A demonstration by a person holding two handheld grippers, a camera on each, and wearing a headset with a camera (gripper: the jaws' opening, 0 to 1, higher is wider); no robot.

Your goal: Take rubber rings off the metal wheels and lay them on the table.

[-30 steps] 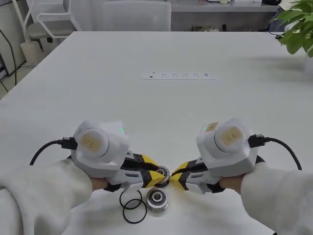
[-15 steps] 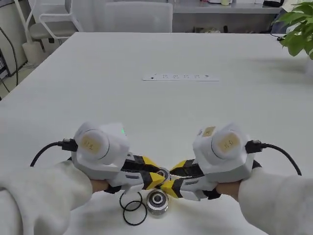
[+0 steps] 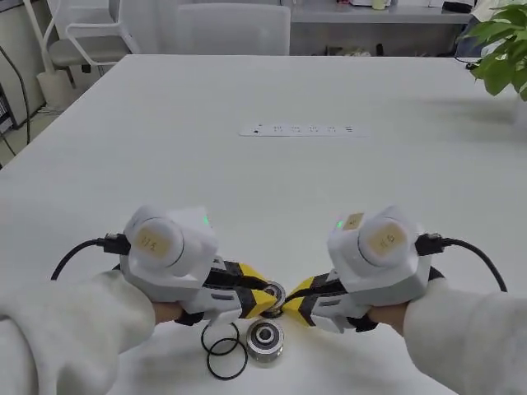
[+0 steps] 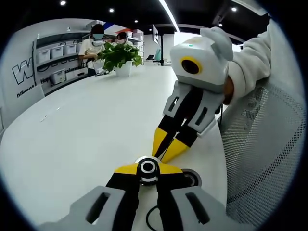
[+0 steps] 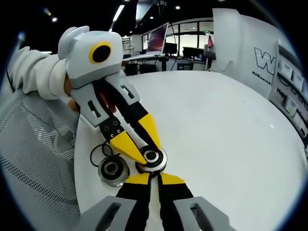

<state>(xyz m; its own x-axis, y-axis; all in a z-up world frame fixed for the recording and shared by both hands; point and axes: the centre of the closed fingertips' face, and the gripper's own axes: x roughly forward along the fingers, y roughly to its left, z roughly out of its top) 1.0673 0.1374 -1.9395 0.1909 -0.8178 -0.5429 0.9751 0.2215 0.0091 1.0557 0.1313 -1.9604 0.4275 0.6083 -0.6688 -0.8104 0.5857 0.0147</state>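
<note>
The left hand-held gripper (image 3: 263,299) pinches a metal wheel (image 3: 274,291) just above the desk (image 3: 247,189). In the left gripper view its yellow tips sit on either side of the wheel's bright hub. The right hand-held gripper (image 3: 295,299) faces it from 3 o'clock. Its jaws are pressed together and their tips are against the wheel's dark-banded rim in the right gripper view. I cannot tell whether any rubber is caught between them.

Half a second ago the right hand-held gripper's tips sat lower and further toward 9 o'clock, tucked under the left one's tips near the second metal wheel (image 3: 265,336). They have since drawn back toward 3 o'clock and now meet the held wheel level with it, much as they did a second ago. The left hand-held gripper has kept its place and its grip.

The second metal wheel lies flat on the desk at 6 o'clock of the held one and has not moved. Two loose rubber rings (image 3: 224,349) lie overlapping just beside it at 9 o'clock, also unmoved. A socket strip (image 3: 302,129) lies well apart at 12 o'clock, and a potted plant (image 3: 498,51) stands toward 2 o'clock.
</note>
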